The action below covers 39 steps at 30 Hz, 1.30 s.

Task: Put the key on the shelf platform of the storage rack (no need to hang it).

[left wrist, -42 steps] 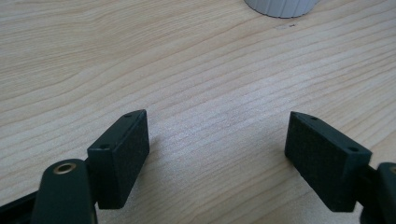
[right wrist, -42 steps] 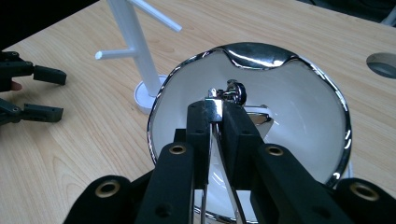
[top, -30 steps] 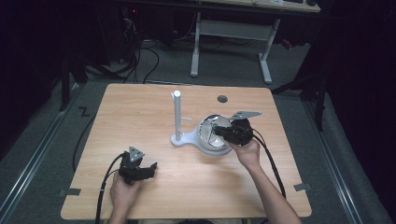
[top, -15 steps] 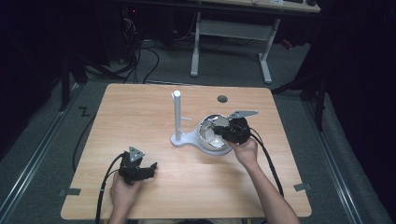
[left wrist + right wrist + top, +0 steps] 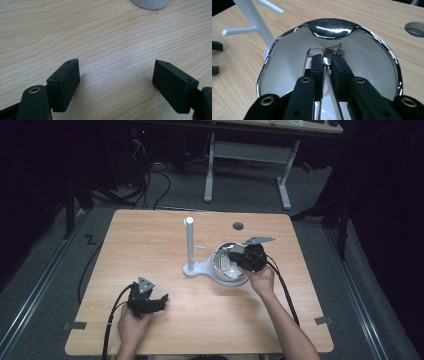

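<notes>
Right gripper (image 5: pixel 327 65), frame centre, clamped on a thin metal piece (image 5: pixel 327 59) inside the chrome dish (image 5: pixel 287 47); slick metal may slip. Left gripper (image 5: pixel 116 82) jaws apart over bare table (image 5: pixel 100 30)

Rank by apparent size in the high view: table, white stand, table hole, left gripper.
1. table
2. white stand
3. left gripper, close to the stand in extent, so these two are unsure
4. table hole

The light wooden tabletop (image 5: pixel 150 245) carried a white stand (image 5: pixel 190 251) with an upright post near its middle. Just beside the stand's base sat a shiny metal bowl (image 5: pixel 226 270). A round hole (image 5: pixel 238 226) showed near the tabletop's far edge.
</notes>
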{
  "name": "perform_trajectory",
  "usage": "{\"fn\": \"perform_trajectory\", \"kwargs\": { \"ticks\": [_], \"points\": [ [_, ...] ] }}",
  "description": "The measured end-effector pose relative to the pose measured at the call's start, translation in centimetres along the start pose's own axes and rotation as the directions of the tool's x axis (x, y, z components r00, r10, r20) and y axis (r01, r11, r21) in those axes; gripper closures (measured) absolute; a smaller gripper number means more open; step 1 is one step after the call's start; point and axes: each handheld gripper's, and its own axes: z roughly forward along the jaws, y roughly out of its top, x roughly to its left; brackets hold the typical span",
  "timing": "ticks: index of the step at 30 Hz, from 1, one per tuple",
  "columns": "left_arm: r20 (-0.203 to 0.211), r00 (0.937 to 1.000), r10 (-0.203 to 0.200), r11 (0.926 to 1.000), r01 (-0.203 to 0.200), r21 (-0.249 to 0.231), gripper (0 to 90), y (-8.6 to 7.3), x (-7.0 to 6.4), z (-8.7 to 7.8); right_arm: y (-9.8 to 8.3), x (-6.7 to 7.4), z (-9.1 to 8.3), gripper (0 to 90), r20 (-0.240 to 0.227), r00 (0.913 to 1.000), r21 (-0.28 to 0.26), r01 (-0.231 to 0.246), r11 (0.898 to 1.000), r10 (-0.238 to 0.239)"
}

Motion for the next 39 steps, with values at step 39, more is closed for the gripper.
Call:
{"fn": "perform_trajectory", "kwargs": {
  "ticks": [39],
  "points": [
    [0.0,1.0,0.0,1.0,0.0,0.0,22.4,0.0,0.0,0.0,0.1,-1.1,-4.6,53.8,0.061,0.9969,-0.077,-0.046,0.996,0.05]
  ]
}}
